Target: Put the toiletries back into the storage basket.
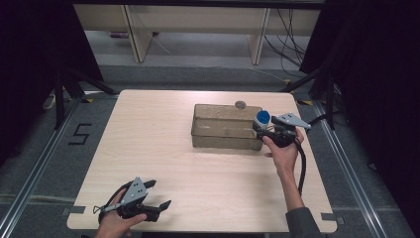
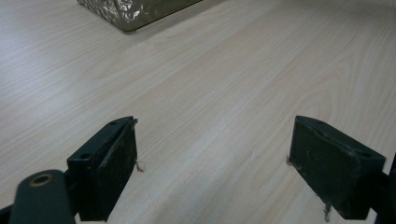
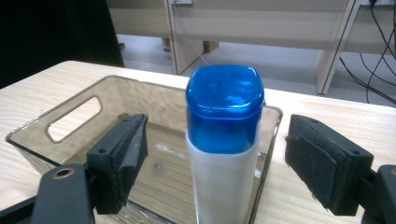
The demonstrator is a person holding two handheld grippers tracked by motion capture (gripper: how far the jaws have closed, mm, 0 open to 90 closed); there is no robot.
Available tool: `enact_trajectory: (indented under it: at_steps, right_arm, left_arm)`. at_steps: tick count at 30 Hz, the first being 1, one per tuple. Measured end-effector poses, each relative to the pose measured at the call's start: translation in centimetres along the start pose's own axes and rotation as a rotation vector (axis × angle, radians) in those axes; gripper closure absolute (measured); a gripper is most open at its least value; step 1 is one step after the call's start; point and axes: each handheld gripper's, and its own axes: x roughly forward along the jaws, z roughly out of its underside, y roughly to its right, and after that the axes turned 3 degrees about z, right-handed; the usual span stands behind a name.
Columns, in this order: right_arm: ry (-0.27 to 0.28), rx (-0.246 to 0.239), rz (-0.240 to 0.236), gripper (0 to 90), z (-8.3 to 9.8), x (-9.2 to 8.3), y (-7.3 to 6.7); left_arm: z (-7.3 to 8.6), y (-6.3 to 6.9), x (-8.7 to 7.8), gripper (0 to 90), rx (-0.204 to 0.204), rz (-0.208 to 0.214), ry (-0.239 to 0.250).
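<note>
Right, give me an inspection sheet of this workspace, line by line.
Surface: light wooden table, bare around the bin.
Job's things: clear plastic bin with a handle slot; white bottle with blue cap upright at the bin's right end, whether inside or just beside the rim is unclear.
Clutter: small round grey object behind the bin.
Grippers: left gripper open over bare table; right gripper open, jaws either side of the bottle, not touching.
Cables: black cable trailing from the right gripper; loose cables on the floor.
Surroundings: black curtains, pale furniture legs.
</note>
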Motion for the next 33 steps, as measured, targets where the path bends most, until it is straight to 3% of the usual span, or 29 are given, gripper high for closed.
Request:
enact_trajectory:
  at_steps: [2,4,6,10,14,15,17,18,19,23,30,31,33]
  right_arm:
    - [-0.006,-0.020,0.004,21.8,-0.1,-0.3,0.1]
    - [0.007,0.000,-0.003,21.9,0.0,-0.5,-0.2]
    - [0.002,-0.019,-0.005,21.9,0.0,-0.6,-0.1]
    - [0.019,-0.003,-0.006,22.0,0.0,-0.9,0.0]
    - [0.029,-0.016,-0.011,22.0,-0.1,-1.1,0.2]
    - [0.019,0.011,-0.012,22.1,-0.2,-1.4,0.0]
    - [0.026,-0.008,-0.009,22.1,-0.2,-1.4,0.1]
    - [0.020,0.022,-0.016,22.2,-0.2,-1.5,-0.1]
    - [0.026,0.000,-0.016,22.2,-0.2,-1.5,0.1]
    - [0.036,-0.013,-0.010,22.4,-0.1,-1.6,0.2]
    - [0.032,-0.005,-0.010,22.4,0.0,-2.0,0.4]
    - [0.026,0.018,-0.013,22.4,0.0,-2.2,0.3]
    - [0.033,-0.004,-0.010,22.4,0.0,-2.2,0.5]
  left_arm:
    - [0.0,0.0,0.0,14.7,-0.001,-0.004,0.003]
    - [0.0,0.0,0.0,14.7,-0.001,-0.004,0.002]
    - [0.0,0.0,0.1,14.7,-0.001,-0.004,0.002]
    - [0.0,0.0,0.1,14.7,-0.006,-0.002,0.004]
    - [0.0,0.0,0.1,14.7,-0.003,-0.002,0.004]
    - [0.0,0.0,0.0,14.7,-0.001,-0.003,0.003]
    - [0.0,0.0,0.0,14.7,-0.002,-0.002,0.005]
    - [0.0,0.0,0.0,14.7,-0.002,-0.002,0.005]
    - [0.0,0.0,0.0,14.7,-0.001,-0.002,0.006]
    - [0.0,0.0,0.0,14.7,0.001,0.002,0.001]
    - [0.0,0.0,-0.1,14.7,0.001,-0.005,0.005]
    - [0.0,0.1,0.0,14.7,0.001,-0.001,0.005]
    - [0.0,0.1,0.0,14.7,0.000,0.005,0.005]
